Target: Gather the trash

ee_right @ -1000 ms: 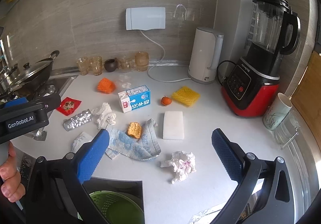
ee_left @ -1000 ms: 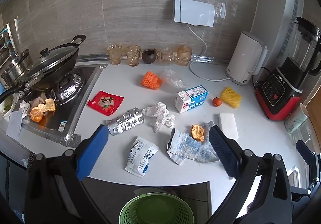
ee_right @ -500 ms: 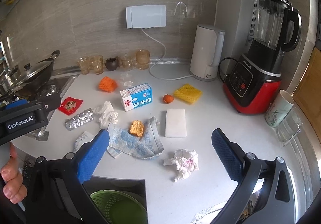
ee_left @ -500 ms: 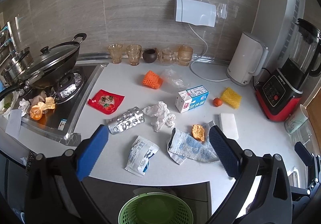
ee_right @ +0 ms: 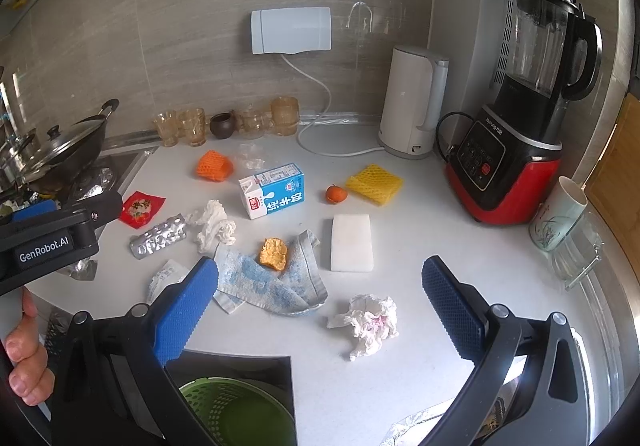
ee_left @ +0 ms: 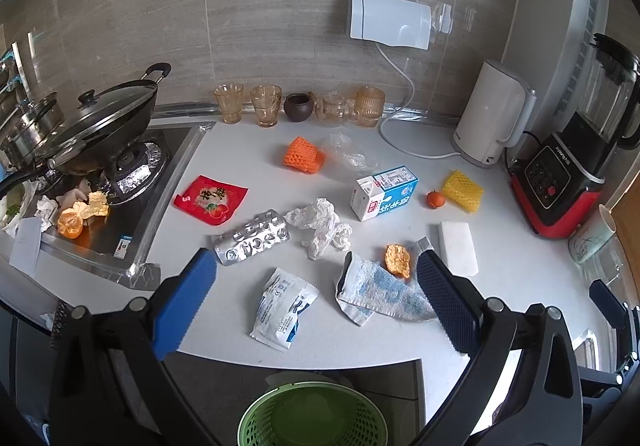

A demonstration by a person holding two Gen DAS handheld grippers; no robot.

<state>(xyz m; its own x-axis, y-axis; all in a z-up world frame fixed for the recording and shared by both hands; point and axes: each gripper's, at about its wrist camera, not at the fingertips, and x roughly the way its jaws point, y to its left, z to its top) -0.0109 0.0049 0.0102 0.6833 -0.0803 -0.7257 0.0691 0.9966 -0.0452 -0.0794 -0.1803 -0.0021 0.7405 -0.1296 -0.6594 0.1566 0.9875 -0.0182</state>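
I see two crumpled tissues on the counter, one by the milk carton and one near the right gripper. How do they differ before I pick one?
The tissue by the milk carton is plain white; the tissue near the right gripper carries pinkish stains. The first lies amid other litter, next to the blister pack and the cloth; the second lies alone on bare counter toward the front edge. Both are crumpled, loose and ungripped.

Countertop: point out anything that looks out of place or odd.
Litter is strewn over the countertop: a milk carton tipped on its side, crumpled tissue, an empty blister pack, and orange peel lying on a rumpled cloth. More peel sits on the stove.
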